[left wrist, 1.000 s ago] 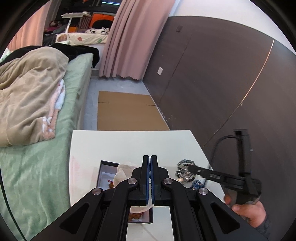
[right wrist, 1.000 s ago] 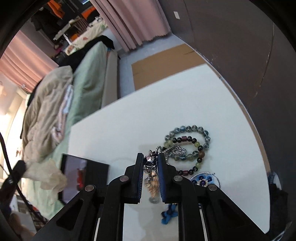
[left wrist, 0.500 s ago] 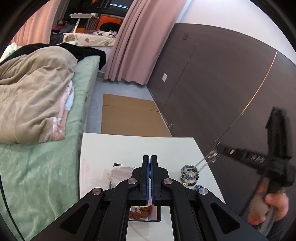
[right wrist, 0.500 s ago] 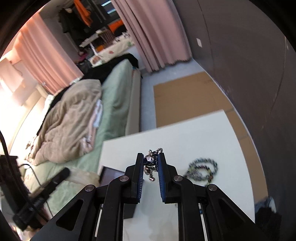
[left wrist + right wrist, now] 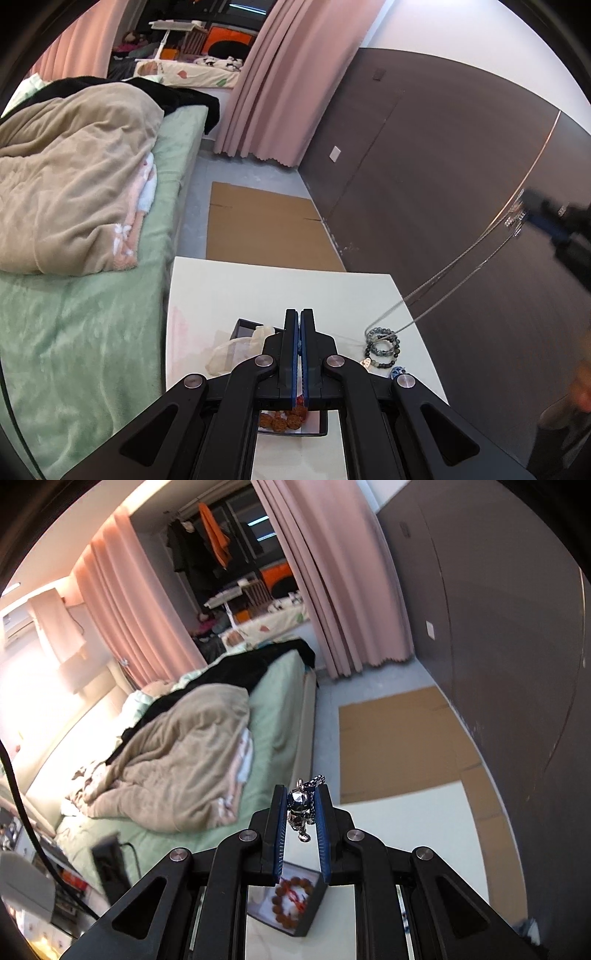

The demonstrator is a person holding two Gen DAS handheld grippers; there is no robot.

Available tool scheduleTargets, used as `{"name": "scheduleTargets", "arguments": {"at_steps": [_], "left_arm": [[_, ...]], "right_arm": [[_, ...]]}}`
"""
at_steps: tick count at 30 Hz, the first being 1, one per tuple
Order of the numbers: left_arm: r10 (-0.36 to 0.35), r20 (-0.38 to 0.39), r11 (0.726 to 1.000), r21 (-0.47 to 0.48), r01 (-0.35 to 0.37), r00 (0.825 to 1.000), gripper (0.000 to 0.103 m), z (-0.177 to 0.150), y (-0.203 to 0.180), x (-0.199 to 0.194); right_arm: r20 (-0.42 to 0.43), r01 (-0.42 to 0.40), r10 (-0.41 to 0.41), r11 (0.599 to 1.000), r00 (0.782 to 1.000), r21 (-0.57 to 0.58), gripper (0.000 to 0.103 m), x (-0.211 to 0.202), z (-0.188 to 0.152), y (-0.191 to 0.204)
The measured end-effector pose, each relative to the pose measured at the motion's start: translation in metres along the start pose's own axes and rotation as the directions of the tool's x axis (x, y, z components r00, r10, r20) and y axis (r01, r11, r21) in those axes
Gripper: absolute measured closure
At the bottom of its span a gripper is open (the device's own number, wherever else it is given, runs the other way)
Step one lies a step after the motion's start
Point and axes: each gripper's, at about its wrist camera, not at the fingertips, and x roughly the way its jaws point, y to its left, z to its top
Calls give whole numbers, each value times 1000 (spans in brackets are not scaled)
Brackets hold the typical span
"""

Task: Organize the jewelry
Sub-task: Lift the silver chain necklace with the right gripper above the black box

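My right gripper (image 5: 301, 805) is shut on a silver pendant necklace (image 5: 301, 812) and holds it high above the white table (image 5: 406, 812). In the left wrist view it (image 5: 532, 210) is blurred at the upper right, and the necklace chain (image 5: 443, 280) hangs down to the beaded bracelets (image 5: 382, 347) on the table (image 5: 258, 291). A black jewelry box (image 5: 295, 901) with a brown bead bracelet (image 5: 288, 904) lies below the right gripper. My left gripper (image 5: 299, 321) is shut with nothing seen between its fingers, above the box (image 5: 243, 326) and a crumpled tissue (image 5: 236, 350).
A bed with a green sheet (image 5: 74, 332) and beige blanket (image 5: 74, 192) borders the table's left side. A dark panelled wall (image 5: 443, 166) runs along the right. Flat cardboard (image 5: 266, 229) lies on the floor beyond the table. A blue trinket (image 5: 398, 370) lies near the bracelets.
My right gripper has lifted the necklace off the table and risen high, drawing the chain taut from the bracelet pile. My left gripper has risen a little and stays shut.
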Motion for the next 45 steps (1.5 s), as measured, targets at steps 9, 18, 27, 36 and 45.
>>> {"name": "scheduleTargets", "arguments": {"at_steps": [9, 18, 27, 36, 45], "left_arm": [[-48, -35, 998, -29, 47, 998, 99, -2, 0, 12], [-33, -6, 997, -71, 32, 999, 21, -5, 16, -1], [34, 50, 997, -69, -31, 998, 21, -9, 39, -32], [67, 87, 994, -91, -59, 994, 21, -15, 61, -52], [84, 108, 989, -132, -70, 991, 21, -19, 81, -64]], "right_arm": [[104, -41, 48, 997, 993, -61, 87, -40, 32, 38], [120, -103, 120, 985, 986, -138, 87, -48, 37, 80], [80, -136, 150, 977, 985, -162, 87, -25, 31, 95], [33, -170, 178, 973, 984, -158, 87, -1, 21, 106], [-58, -176, 168, 968, 984, -180, 87, 38, -3, 119]]}}
